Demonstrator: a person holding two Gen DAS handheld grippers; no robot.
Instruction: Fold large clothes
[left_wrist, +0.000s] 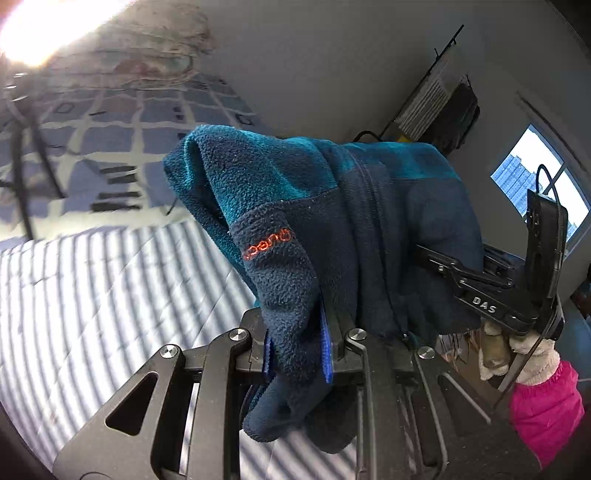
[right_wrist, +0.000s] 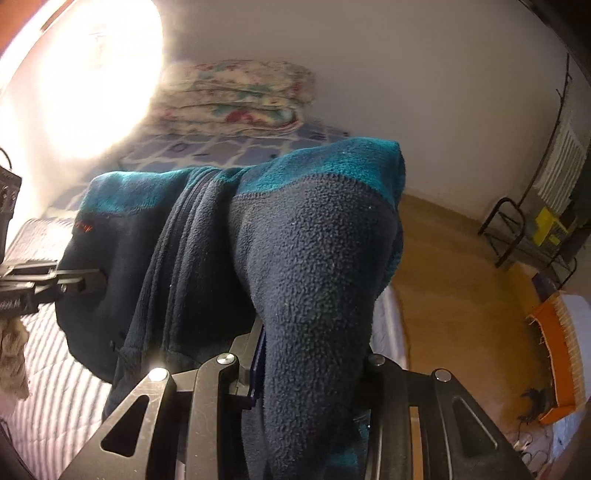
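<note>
Striped bed (left_wrist: 92, 295) | left gripper (left_wrist: 297, 354) clamps fleece jacket (left_wrist: 332, 206) | right gripper (right_wrist: 310, 369) clamps it too

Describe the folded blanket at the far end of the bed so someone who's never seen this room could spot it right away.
Start at the bed with the grey-and-white striped cover and follow it to the far end by the white wall. There, on the blue checked sheet, lies the folded blanket. It is the only cream, flower-printed thing there, stacked in several thick layers, unlike the dark blue fleece jacket up front.
</note>
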